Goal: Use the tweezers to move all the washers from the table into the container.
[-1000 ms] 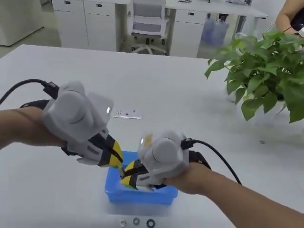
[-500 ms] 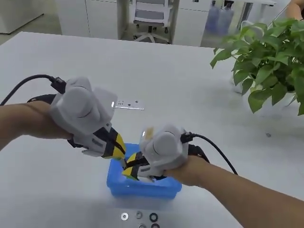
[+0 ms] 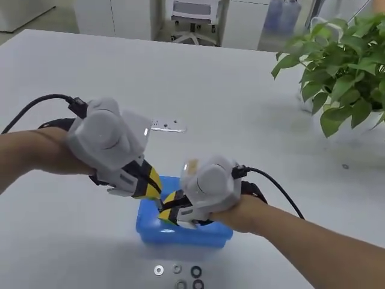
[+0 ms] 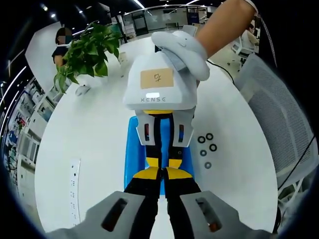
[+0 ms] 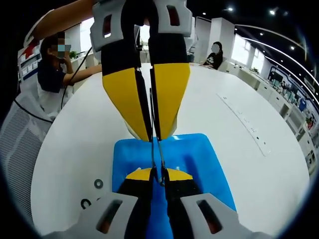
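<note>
Both left tongs (image 3: pixel 155 191) and right tongs (image 3: pixel 163 214) pinch tweezers (image 5: pixel 153 149) over container (image 3: pixel 180 236)

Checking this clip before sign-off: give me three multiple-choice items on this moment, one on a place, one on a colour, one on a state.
1. Where do the loose washers lie?
A. in the plant pot
B. on the table, beside the container
C. on the chair

2. What colour is the container?
A. blue
B. red
C. green

3. How do the right gripper jaws stand?
A. wide open
B. shut on a washer
C. shut on the tweezers

Key: 1 B, the head view shows them on the tabletop on the container's near side. 2 A, its walls are plainly blue. 3 C, the right gripper view shows the thin metal arms pinched between its jaws; the left gripper pinches them too.
</note>
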